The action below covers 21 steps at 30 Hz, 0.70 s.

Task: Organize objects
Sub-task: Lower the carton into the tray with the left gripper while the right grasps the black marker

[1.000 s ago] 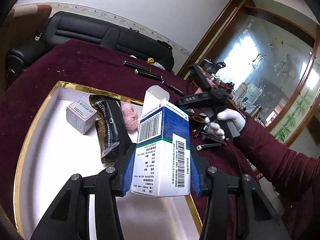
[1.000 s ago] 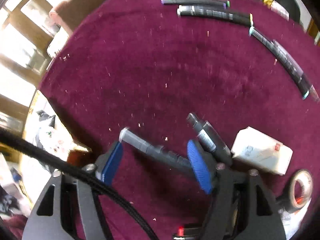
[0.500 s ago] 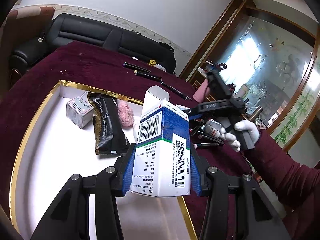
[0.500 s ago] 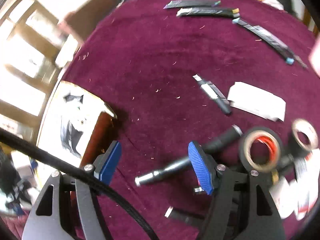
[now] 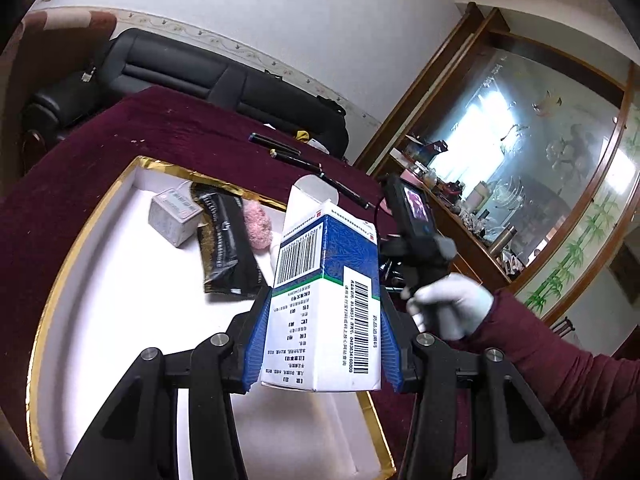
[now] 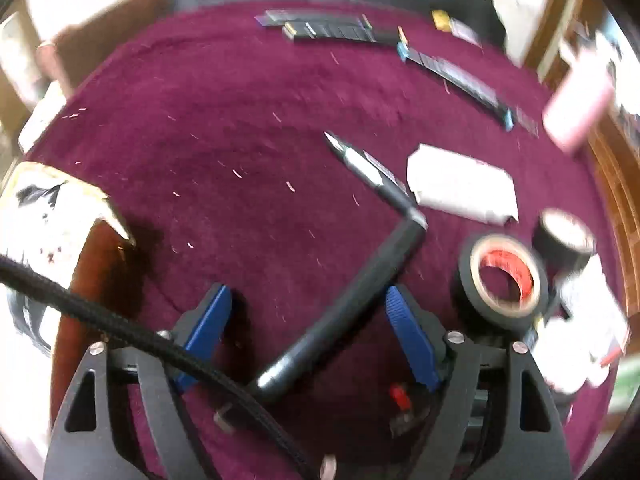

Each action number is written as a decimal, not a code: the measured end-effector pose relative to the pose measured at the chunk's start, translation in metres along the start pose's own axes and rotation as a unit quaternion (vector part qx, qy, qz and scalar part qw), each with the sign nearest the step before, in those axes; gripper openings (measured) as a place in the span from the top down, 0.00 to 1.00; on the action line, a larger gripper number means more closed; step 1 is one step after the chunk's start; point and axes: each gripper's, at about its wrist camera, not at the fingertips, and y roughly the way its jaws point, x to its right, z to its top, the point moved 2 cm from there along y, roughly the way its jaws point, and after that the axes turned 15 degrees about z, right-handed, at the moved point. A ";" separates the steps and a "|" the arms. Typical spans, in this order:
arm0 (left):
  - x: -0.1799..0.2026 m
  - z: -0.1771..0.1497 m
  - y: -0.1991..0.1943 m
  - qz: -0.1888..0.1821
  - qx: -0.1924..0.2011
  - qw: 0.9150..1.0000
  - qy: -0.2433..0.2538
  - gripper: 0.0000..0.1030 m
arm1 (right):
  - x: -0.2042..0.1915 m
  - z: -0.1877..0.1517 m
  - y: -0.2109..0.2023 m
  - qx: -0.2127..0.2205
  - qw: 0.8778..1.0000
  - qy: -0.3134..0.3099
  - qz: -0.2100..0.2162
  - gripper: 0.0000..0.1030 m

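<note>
At the centre of the left wrist view, my left tool is clamped on a blue-and-white carton, its blue pads pressed against both sides; the carton stands upright with its top flap open and barcodes facing the camera. Behind it, at left of the frame, lies a white tray with a gold rim on the maroon worktop, and inside the tray I see a small grey box, a black packet and a pink fluffy item side by side near the far edge. To the right of the carton, a white-gloved hand grips the other handle. In the right wrist view, which is blurred, my right tool stands wide, its pads apart and closing on nothing; a dark marker lies diagonally between them on the worktop. Right of that sit a black tape roll, a white box above it, and a pen at centre; long dark pens lie along the top.
</note>
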 end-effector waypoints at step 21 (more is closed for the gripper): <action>0.042 -0.022 0.010 0.155 -0.049 0.972 0.169 0.59 | 0.001 -0.024 -0.016 0.007 0.998 -0.009 0.059 0.84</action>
